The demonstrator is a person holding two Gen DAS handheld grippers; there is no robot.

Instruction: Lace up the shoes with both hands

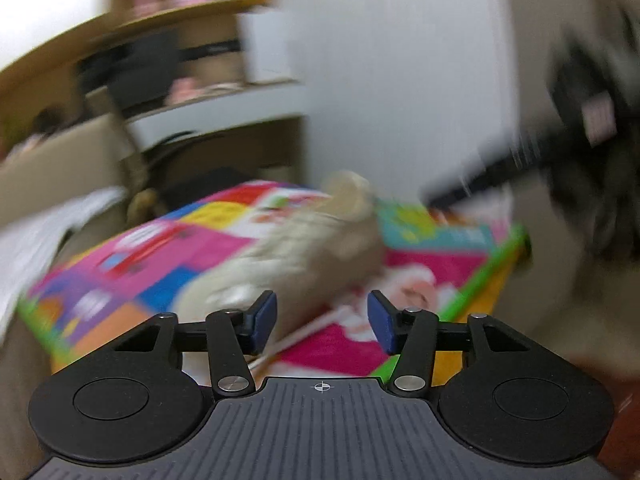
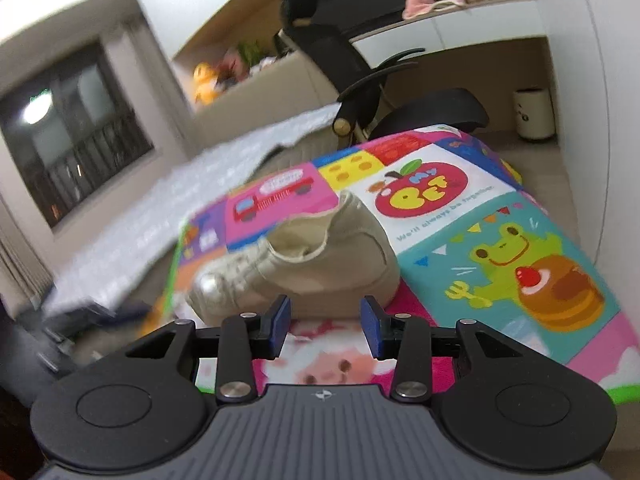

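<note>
From the left wrist view, heavily blurred: the left gripper [image 1: 322,318] had its blue-padded tongs spread w/ nothing pinched between them, only mat showing in the gap. The shoe [image 1: 316,248], a beige low-top of soft canvas-like cloth, lay on the play mat [image 1: 168,248] just ahead of the tips, its opening facing away & up; whether anything was inside it I couldn't tell thru the blur. A pale lace [image 1: 304,334] trailed from under the shoe across the mat toward the left finger. The mat was a glossy patchwork of pink, yellow, blue squares w/ a green border. Wooden shelves [image 1: 188,12] at the back held pinkish items, too smeared to name. A dark blurred shape, the right gripper [image 1: 520,160], hung at the right edge. From the right wrist view, sharper: its own tongs were likewise spread, nothing gripped. The shoe sat just beyond the tips, toe to the left, rounded shiny toe cap, laced front, collar gaping & inside looked empty. A small cream bin [image 2: 534,114], cylindrical, stood on the floor by the wall; contents not visible. A black office chair [image 2: 384,96] stood behind the mat.
</note>
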